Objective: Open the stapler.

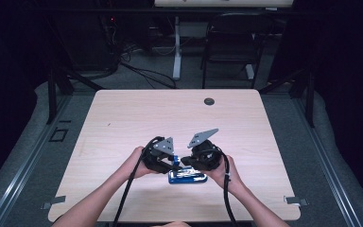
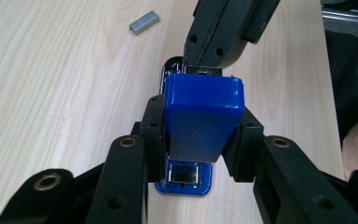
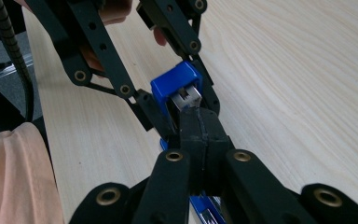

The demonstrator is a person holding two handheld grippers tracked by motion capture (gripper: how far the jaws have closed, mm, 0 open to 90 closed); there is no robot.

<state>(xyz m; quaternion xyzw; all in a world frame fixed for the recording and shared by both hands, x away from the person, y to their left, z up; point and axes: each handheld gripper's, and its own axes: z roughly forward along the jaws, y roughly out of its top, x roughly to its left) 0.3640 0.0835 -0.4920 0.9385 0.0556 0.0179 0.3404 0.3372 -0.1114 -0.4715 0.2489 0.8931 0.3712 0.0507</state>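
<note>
Both grippers (image 1: 163, 158) (image 1: 203, 158) tilted over stapler (image 1: 187, 176)

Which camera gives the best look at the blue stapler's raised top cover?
The left gripper view: the blue top cover sits large, clamped between the left gripper pads. The right gripper view shows its underside end. In the high view the stapler is small and partly hidden.

Light wood counter (image 1: 123, 118) has a small strip of staples (image 2: 144, 22) lying loose, a dark grommet hole (image 1: 209, 101) near its far edge, and probably a folding chair (image 1: 229, 42) beyond that edge.
</note>
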